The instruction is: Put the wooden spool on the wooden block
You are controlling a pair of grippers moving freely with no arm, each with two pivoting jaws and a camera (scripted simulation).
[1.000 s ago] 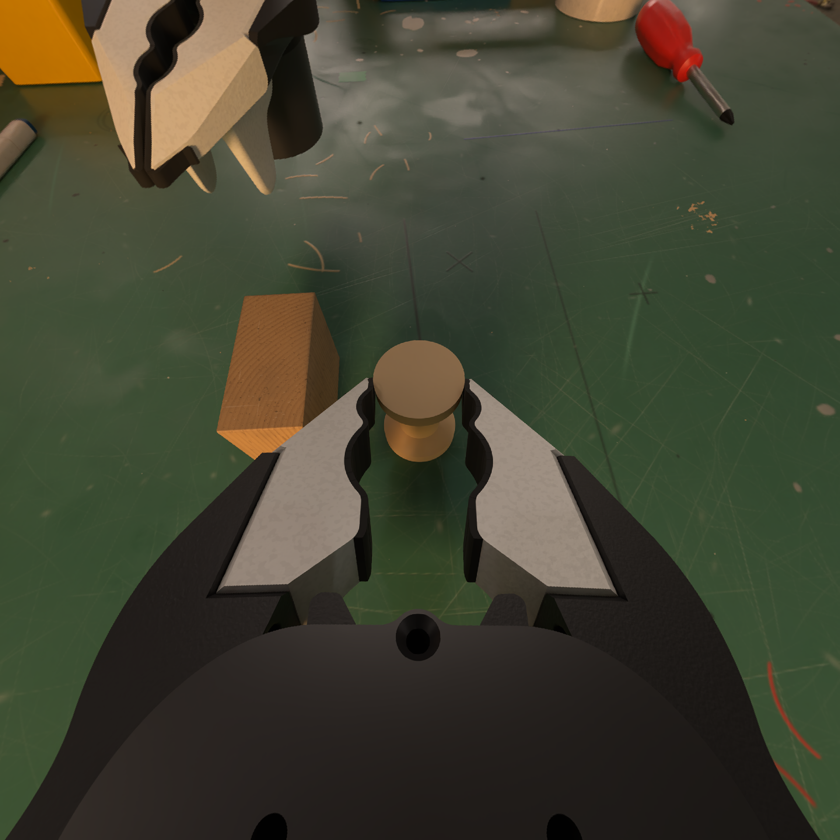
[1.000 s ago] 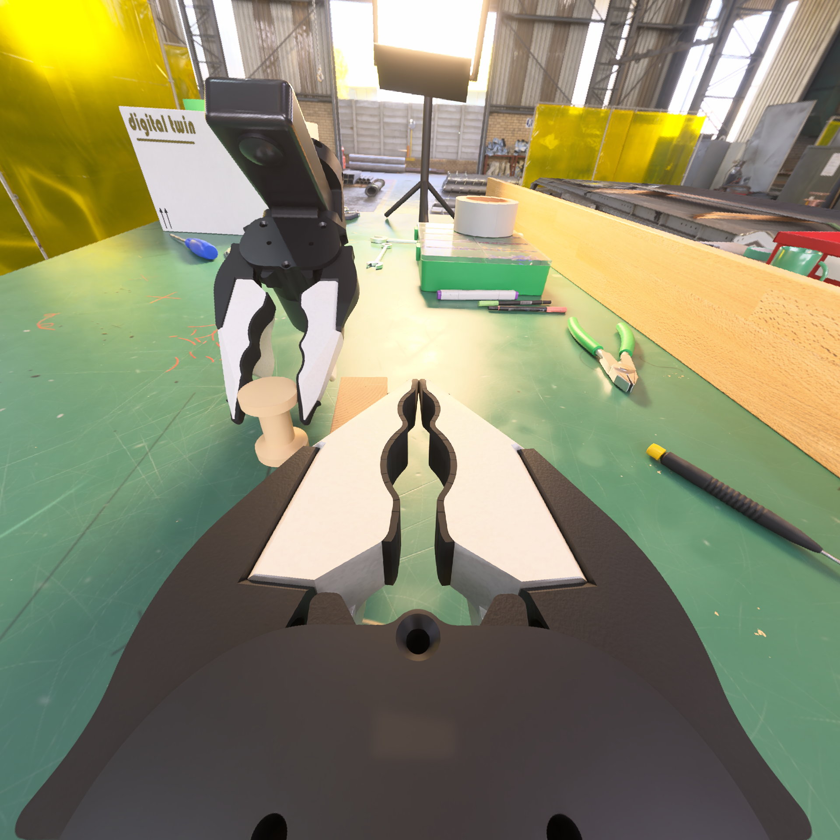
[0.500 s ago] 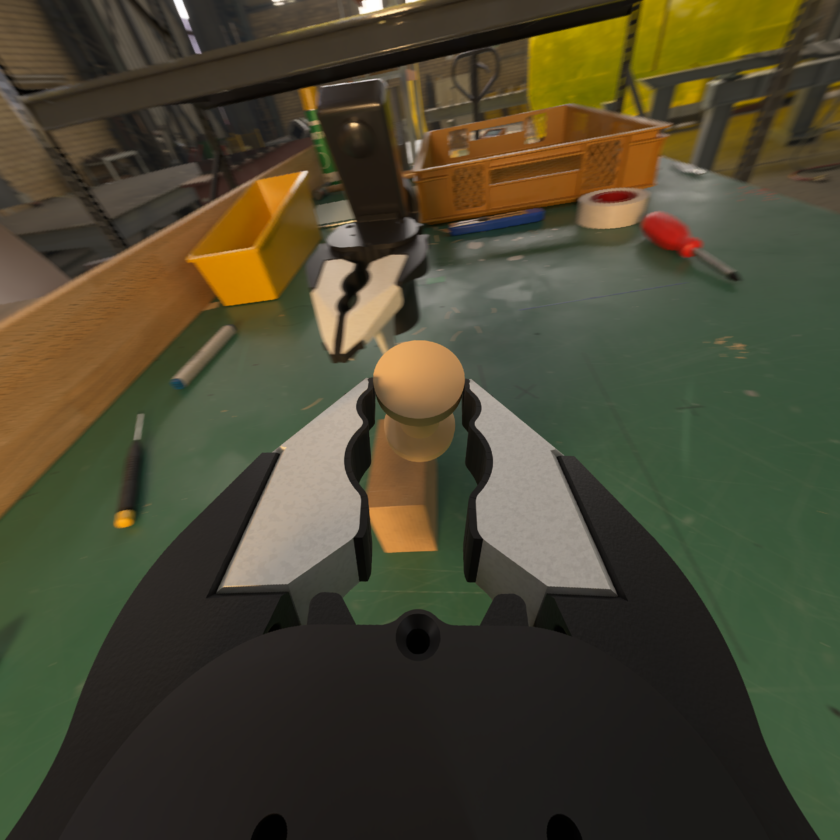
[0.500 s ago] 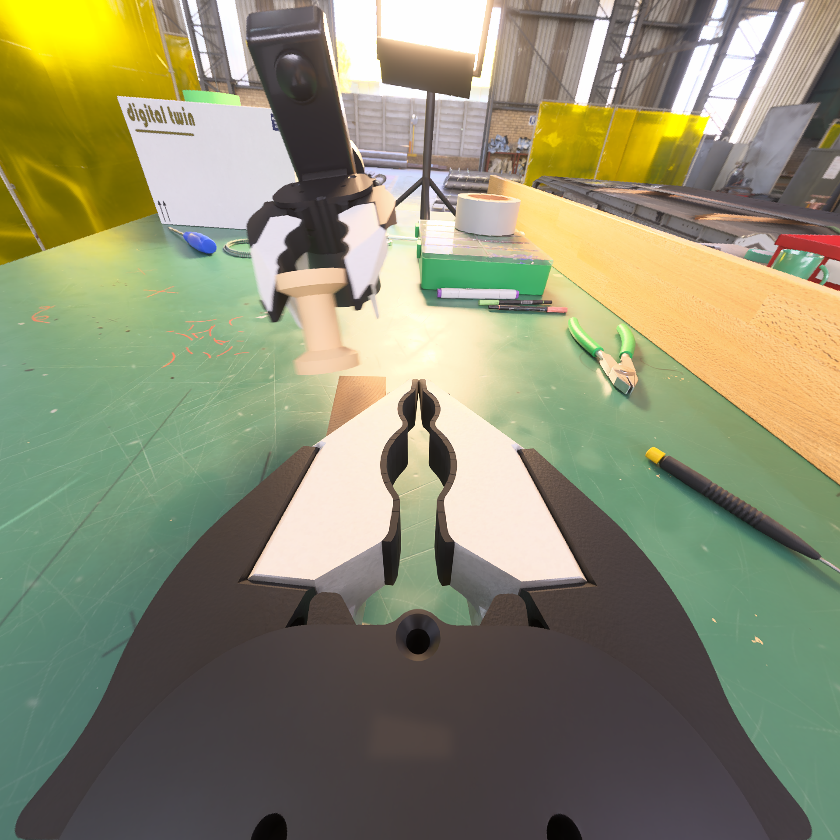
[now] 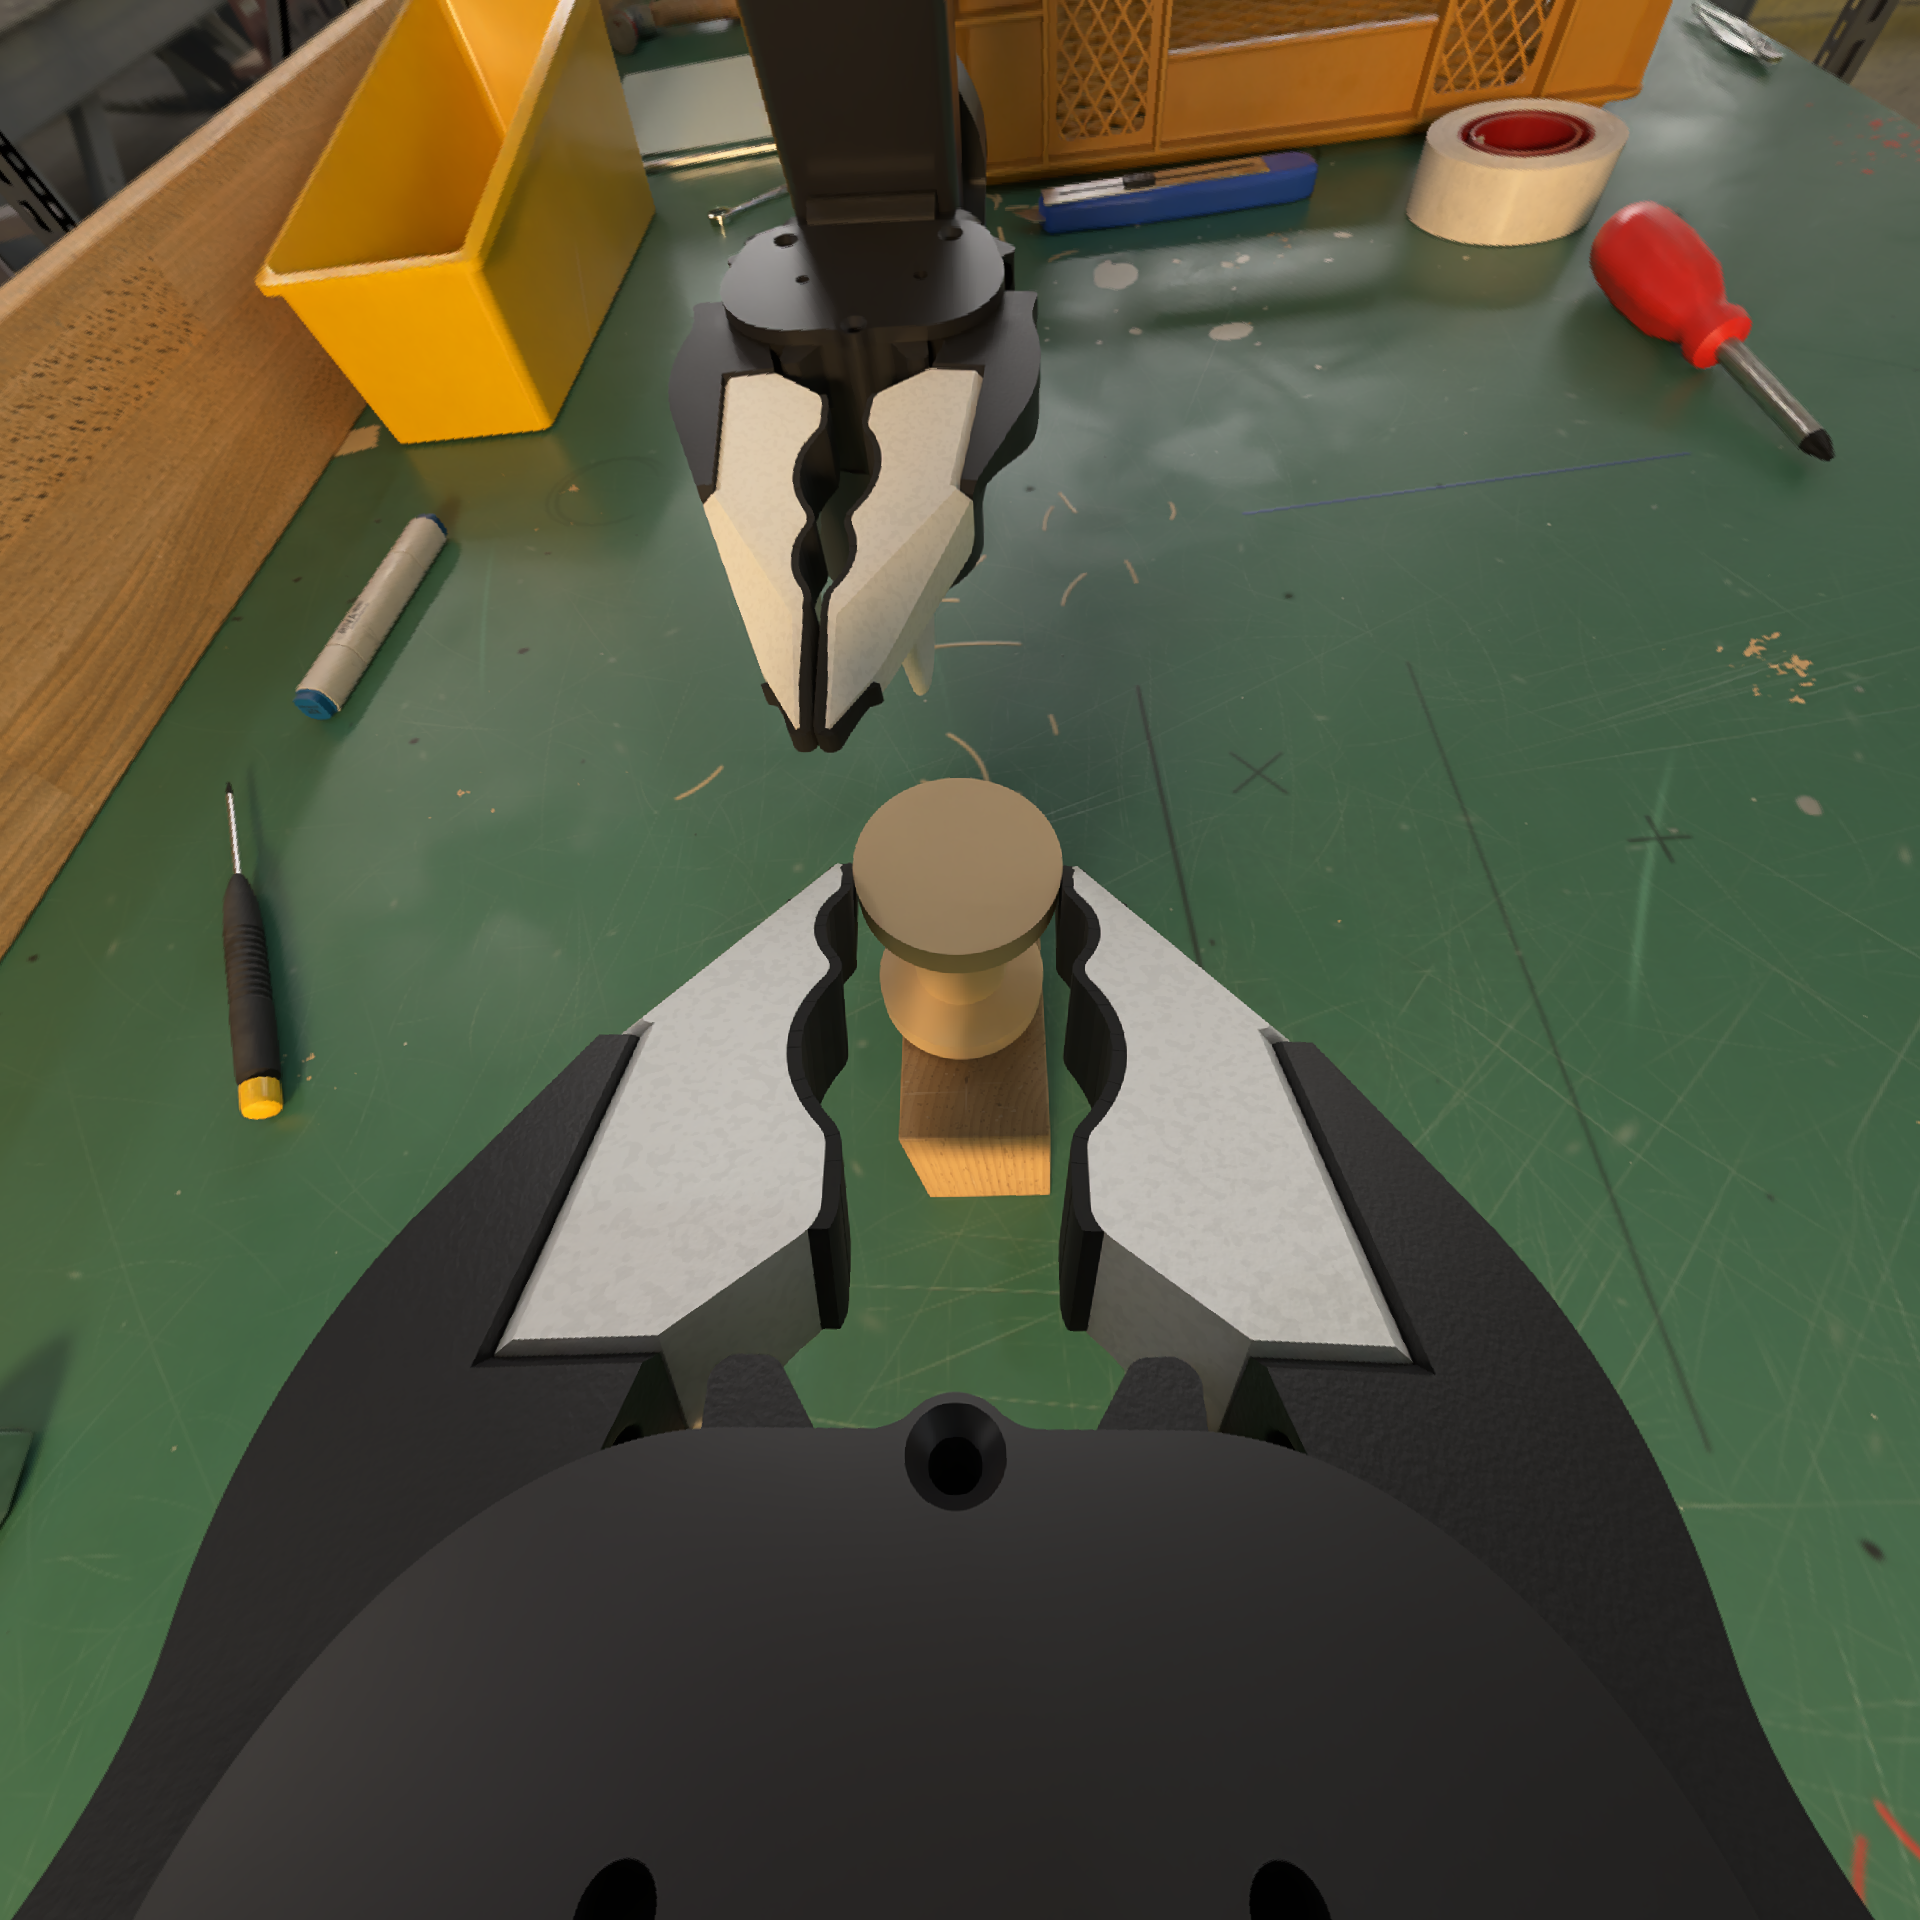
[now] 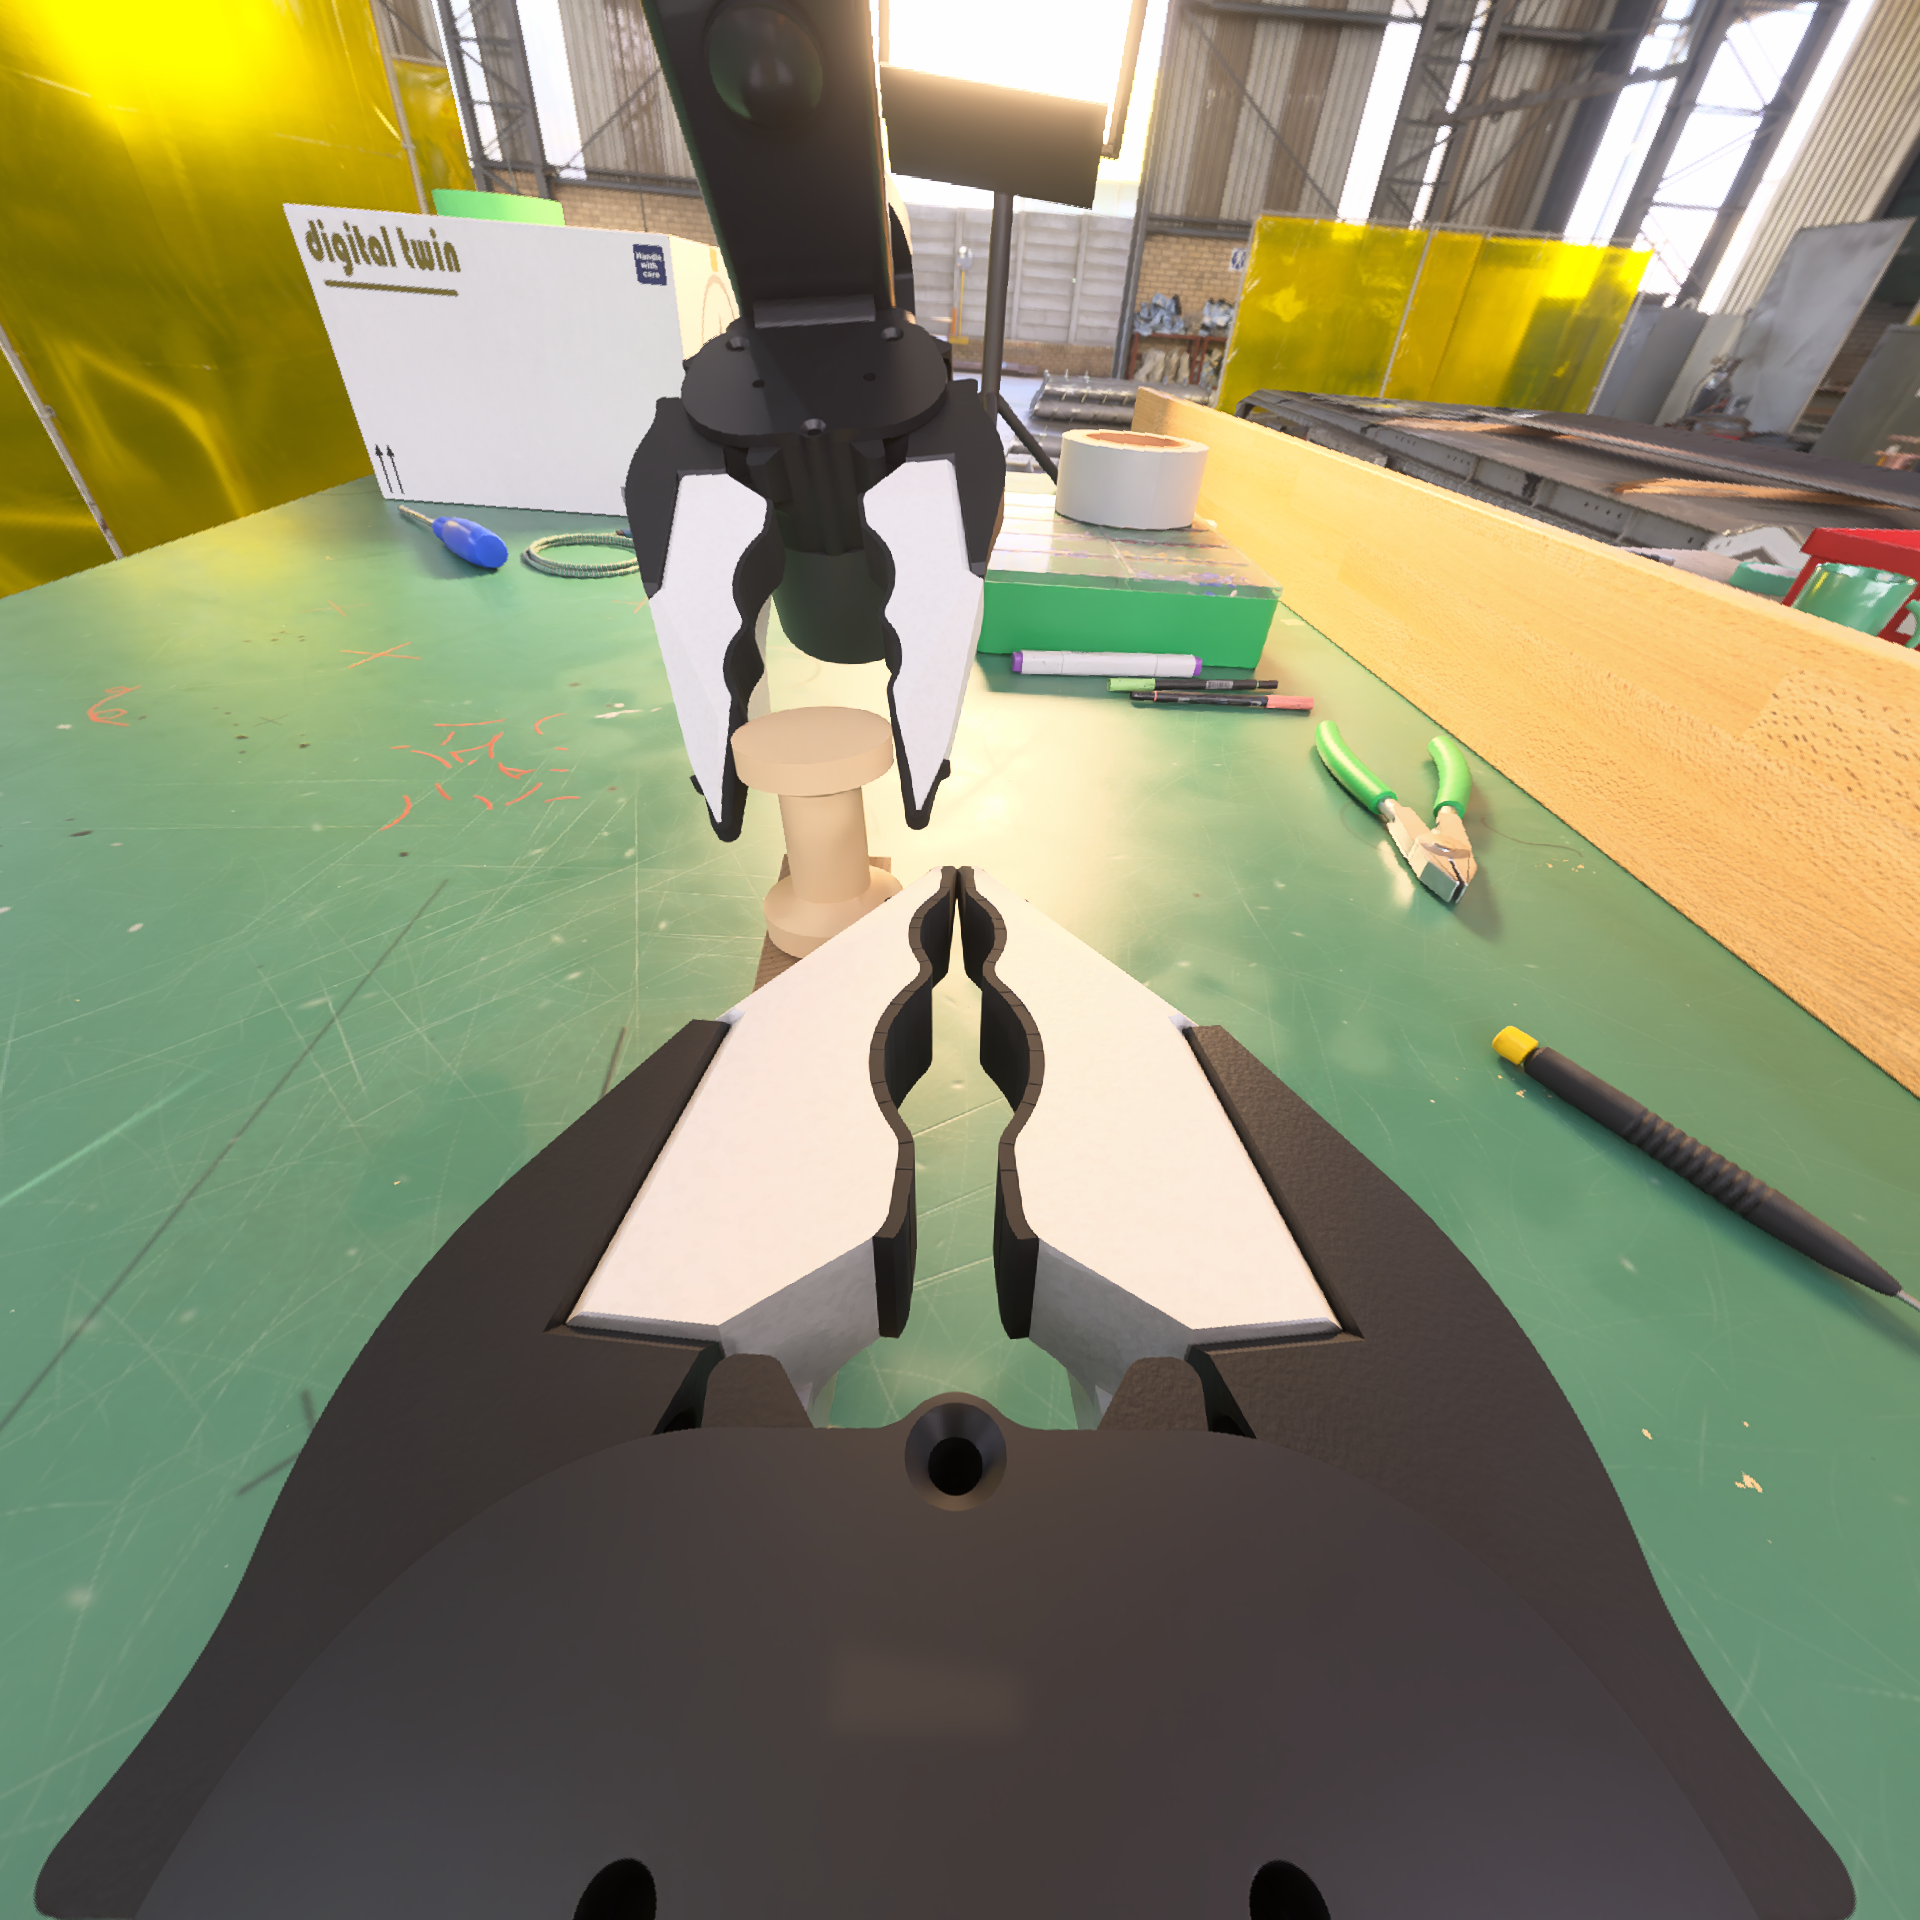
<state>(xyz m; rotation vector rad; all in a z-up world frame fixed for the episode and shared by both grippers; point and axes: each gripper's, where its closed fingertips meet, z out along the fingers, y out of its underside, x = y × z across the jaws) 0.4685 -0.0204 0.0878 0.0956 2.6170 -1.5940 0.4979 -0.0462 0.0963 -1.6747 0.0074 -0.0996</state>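
Observation:
The wooden spool (image 5: 956,862) stands upright with its lower flange on top of the wooden block (image 5: 977,1132), which lies on the green table. My left gripper (image 5: 956,883) is shut on the spool's upper flange, one fingertip on each side. In the right wrist view the spool (image 6: 821,831) shows between the left gripper's fingers (image 6: 717,665), and only a sliver of the block (image 6: 774,961) is visible below it. My right gripper (image 6: 954,878) is shut and empty, hovering just beyond the block, tips pointing at the spool; it also shows in the left wrist view (image 5: 821,727).
A yellow bin (image 5: 457,239), an orange crate (image 5: 1299,73), a tape roll (image 5: 1517,171) and a red screwdriver (image 5: 1683,301) lie at the far end. A marker (image 5: 369,618) and a black screwdriver (image 5: 249,997) lie by the wooden beam (image 5: 104,468). Green pliers (image 6: 1403,800) lie nearby.
My left gripper lifted the spool off the table, carried it sideways over the block and lowered it onto the block's top. The right gripper has stayed shut and still.

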